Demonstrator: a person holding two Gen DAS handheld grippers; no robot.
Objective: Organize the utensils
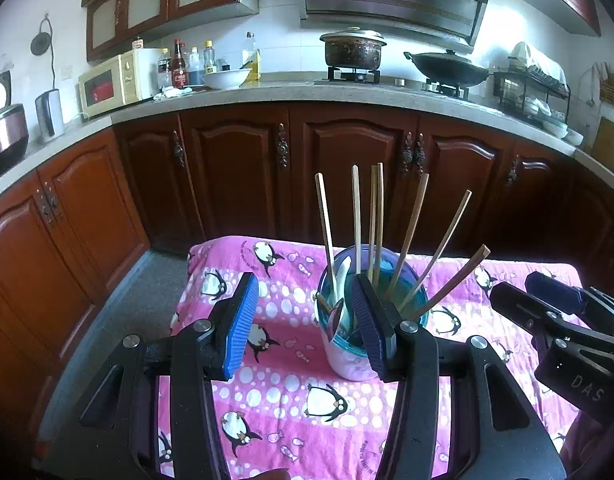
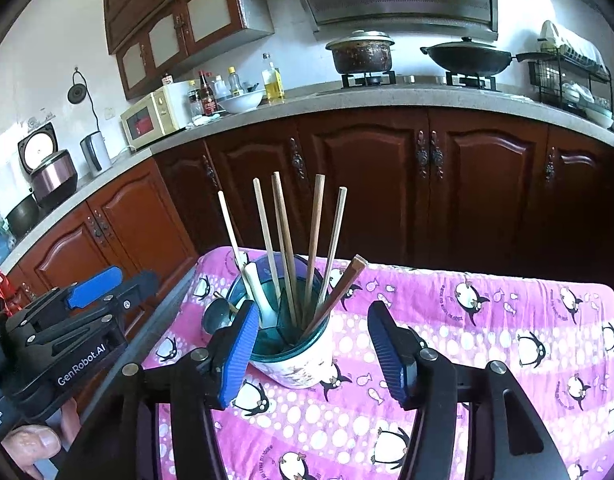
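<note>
A white utensil holder with a teal rim stands on the pink penguin cloth. Several wooden chopsticks and a white spoon stand in it; a dark ladle leans at its left side. My left gripper is open and empty, just in front of the holder, its right finger overlapping it. My right gripper is open and empty, its fingers on either side of the holder in view. Each gripper shows in the other's view, the right and the left.
The cloth covers a small table whose left edge drops to a grey floor. Brown kitchen cabinets stand beyond, with a counter holding a microwave, bottles, a white bowl, a pot, a wok and a dish rack.
</note>
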